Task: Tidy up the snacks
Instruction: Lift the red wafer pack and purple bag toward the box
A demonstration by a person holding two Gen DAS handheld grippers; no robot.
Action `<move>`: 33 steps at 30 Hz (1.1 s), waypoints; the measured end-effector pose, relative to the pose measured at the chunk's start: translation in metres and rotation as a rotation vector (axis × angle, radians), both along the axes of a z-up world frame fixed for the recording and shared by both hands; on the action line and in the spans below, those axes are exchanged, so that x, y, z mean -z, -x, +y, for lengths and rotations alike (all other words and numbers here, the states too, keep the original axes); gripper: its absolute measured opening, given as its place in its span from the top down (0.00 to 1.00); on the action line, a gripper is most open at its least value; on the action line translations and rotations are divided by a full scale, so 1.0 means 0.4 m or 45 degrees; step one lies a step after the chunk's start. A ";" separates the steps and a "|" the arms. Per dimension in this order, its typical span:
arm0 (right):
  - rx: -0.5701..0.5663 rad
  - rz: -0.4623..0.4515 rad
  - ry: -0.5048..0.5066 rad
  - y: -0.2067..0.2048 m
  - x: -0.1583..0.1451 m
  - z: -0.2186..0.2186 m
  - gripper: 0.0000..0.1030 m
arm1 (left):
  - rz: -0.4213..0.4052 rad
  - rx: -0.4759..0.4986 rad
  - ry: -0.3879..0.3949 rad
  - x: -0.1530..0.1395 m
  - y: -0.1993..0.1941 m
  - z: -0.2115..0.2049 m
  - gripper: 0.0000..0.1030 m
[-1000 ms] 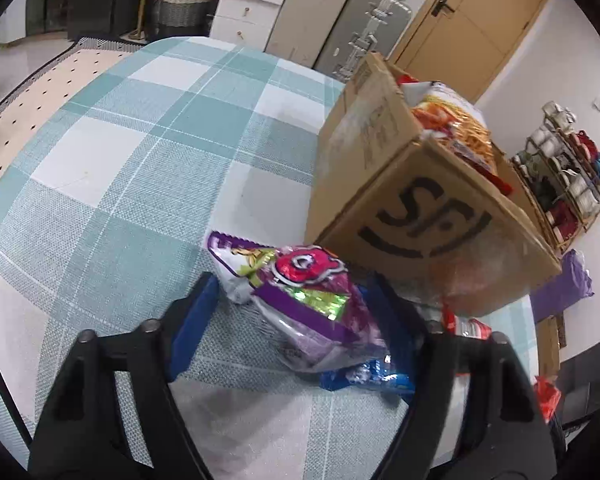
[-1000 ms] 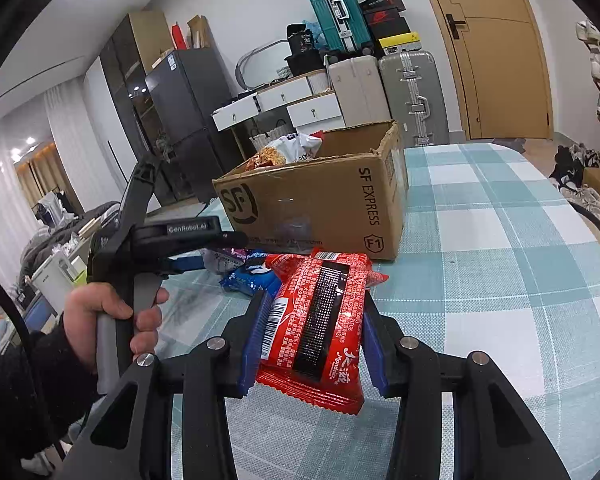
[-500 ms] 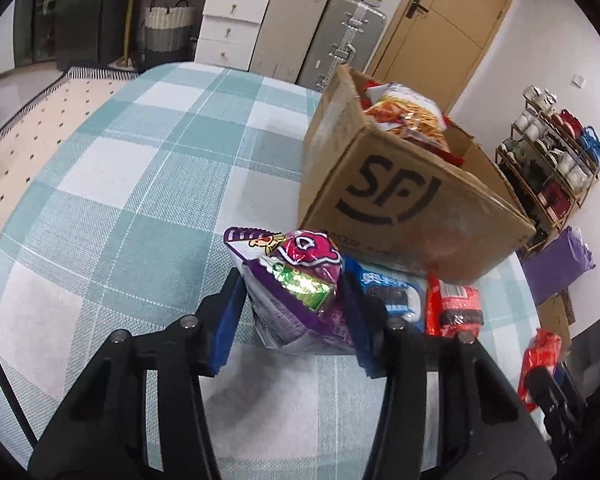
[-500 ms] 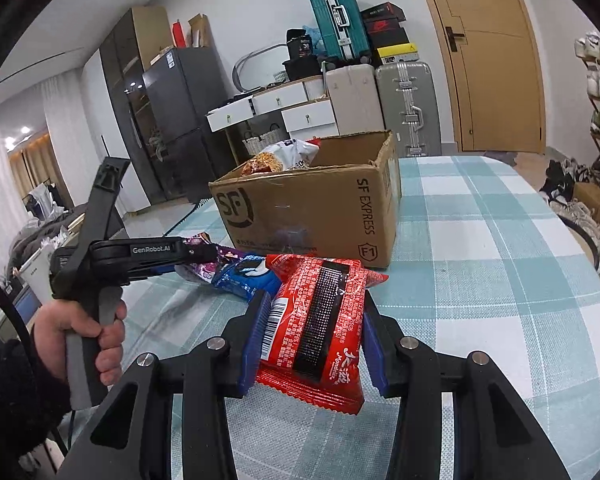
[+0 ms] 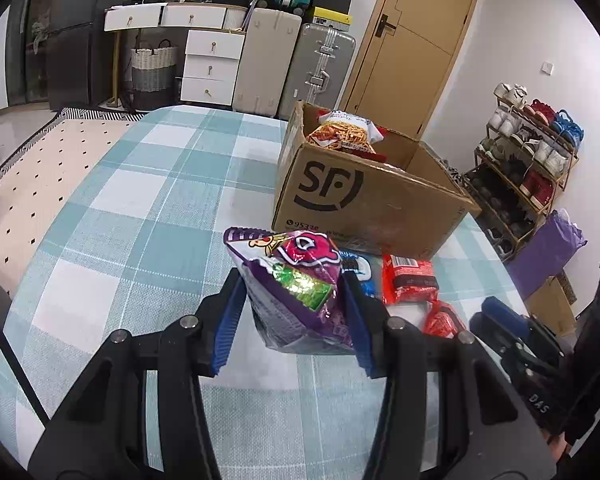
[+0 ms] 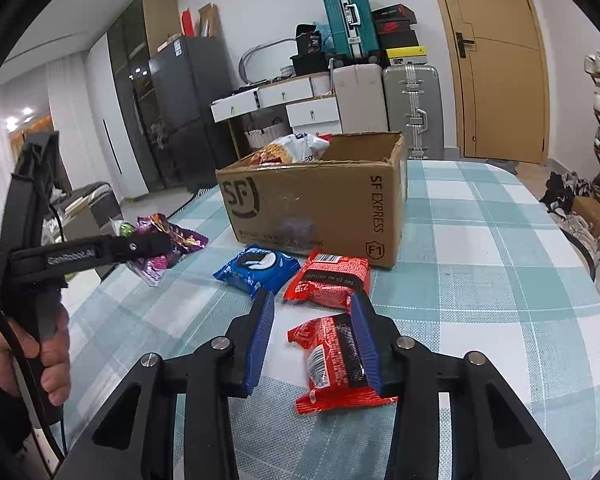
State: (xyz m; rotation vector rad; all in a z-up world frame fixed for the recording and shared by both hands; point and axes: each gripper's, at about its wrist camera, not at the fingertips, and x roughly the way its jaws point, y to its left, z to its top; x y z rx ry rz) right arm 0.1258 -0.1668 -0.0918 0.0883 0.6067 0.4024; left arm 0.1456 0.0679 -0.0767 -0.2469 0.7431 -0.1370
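Observation:
My left gripper (image 5: 294, 304) is shut on a purple snack bag (image 5: 296, 292) and holds it above the checked tablecloth, in front of the open SF cardboard box (image 5: 364, 204). The bag also shows in the right wrist view (image 6: 160, 246), held in the left gripper (image 6: 156, 244). My right gripper (image 6: 312, 336) is open. A red snack packet (image 6: 334, 364) lies on the cloth between its fingers, against the right one. A blue cookie packet (image 6: 258, 268) and another red packet (image 6: 330, 280) lie before the box (image 6: 320, 204), which holds a chips bag (image 6: 288, 148).
The table (image 6: 480, 280) carries a teal and white checked cloth. Suitcases and white drawers (image 5: 212, 64) stand behind it beside a wooden door (image 5: 416, 44). A shoe rack (image 5: 528, 160) stands at the right, past the table edge.
My right gripper opened and the red packet now lies on the cloth. My left gripper closed on the purple bag, lifted it and drew back from the box.

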 end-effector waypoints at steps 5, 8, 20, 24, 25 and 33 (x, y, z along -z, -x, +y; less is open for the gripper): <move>-0.021 0.092 0.021 -0.022 0.019 0.002 0.61 | -0.003 -0.007 0.042 -0.008 0.049 0.020 0.56; -0.044 0.143 0.019 -0.031 0.033 -0.003 0.60 | -0.034 0.014 0.033 -0.021 0.089 0.020 0.56; -0.066 0.244 0.213 -0.070 0.075 0.021 0.49 | -0.036 0.051 0.052 -0.023 0.161 0.015 0.56; -0.062 0.270 0.248 -0.086 0.085 0.026 0.50 | -0.054 0.057 0.020 -0.026 0.175 0.005 0.56; -0.063 0.275 0.250 -0.089 0.087 0.026 0.50 | -0.056 0.061 0.015 -0.026 0.175 0.002 0.56; -0.101 0.340 0.206 -0.112 0.103 0.018 0.58 | -0.061 0.060 0.034 -0.035 0.192 0.005 0.56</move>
